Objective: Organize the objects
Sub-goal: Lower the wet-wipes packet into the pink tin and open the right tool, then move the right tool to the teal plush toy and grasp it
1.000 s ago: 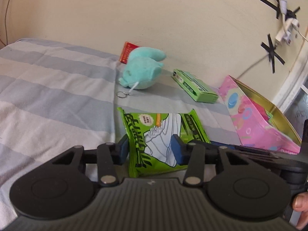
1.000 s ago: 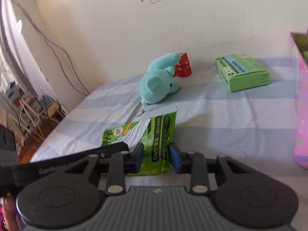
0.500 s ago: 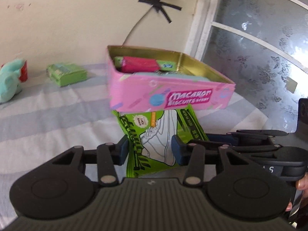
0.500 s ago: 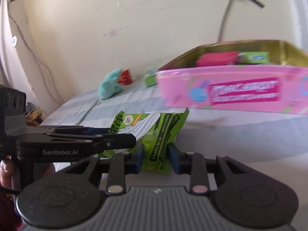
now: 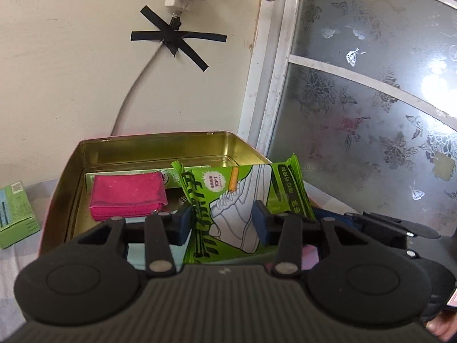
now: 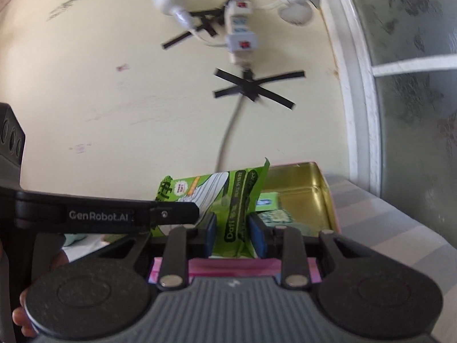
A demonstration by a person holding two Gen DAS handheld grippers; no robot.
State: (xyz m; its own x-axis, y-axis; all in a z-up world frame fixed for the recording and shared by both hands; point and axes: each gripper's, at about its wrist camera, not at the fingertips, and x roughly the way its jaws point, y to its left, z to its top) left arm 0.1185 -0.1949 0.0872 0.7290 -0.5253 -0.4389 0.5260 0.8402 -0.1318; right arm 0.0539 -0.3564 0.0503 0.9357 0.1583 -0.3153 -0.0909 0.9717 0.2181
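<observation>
both tools pinch the same green wipes packet [image 5: 242,200], which hangs above the open gold-lined tin [image 5: 142,148]. the left tool [image 5: 221,223] clamps it across its flat printed face, blue pads pressed to each side. the right tool [image 6: 230,235] grips the packet's edge from the other side, and its jaws are closing a little further with the packet between them. the packet stands nearly upright, its top corner tilted toward the window [image 5: 371,100]. inside the tin lie a pink pouch [image 5: 127,197] and a green-and-white box [image 6: 268,201] under it. a green carton [image 5: 15,214] sits on the striped bed [image 6: 400,228] just left of the tin. a cable taped with black crosses [image 5: 177,43] runs down the wall.
</observation>
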